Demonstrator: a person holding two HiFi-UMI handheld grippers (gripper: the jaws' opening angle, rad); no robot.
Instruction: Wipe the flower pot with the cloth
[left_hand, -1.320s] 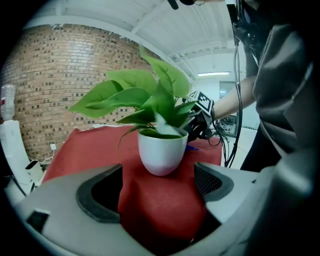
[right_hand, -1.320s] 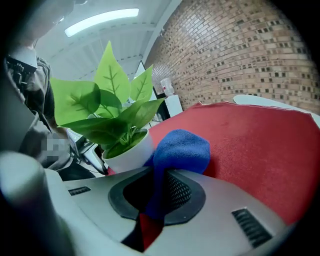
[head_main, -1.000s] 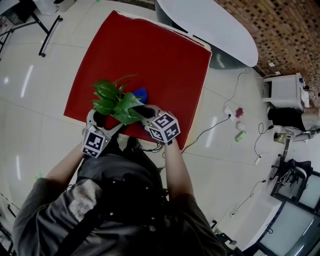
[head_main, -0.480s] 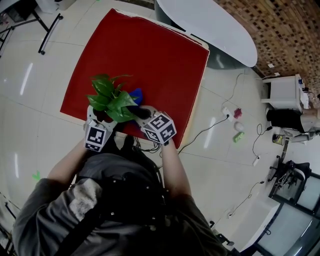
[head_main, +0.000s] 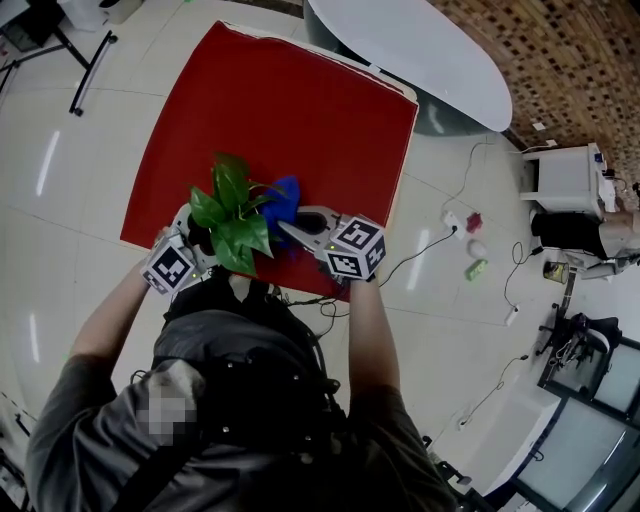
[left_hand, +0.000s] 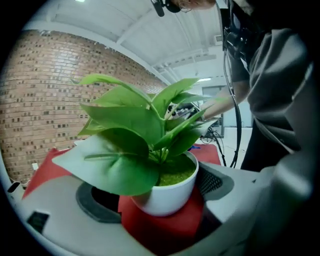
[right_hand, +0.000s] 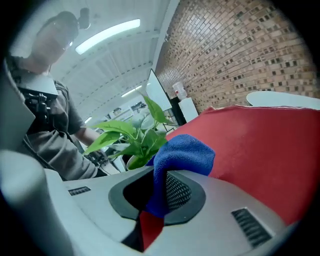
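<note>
Now you've swung the cloth (right_hand: 182, 152), pinched in your right fingers (right_hand: 178, 192), up beside the pot (left_hand: 165, 197) clamped by your left fingers (left_hand: 216, 182); wiping looks ready.

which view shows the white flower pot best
The left gripper view: the flower pot sits close up between the jaws, white wall and rim plain. In the head view the leaves hide it. The right gripper view shows only a sliver of it behind the blue cloth.
</note>
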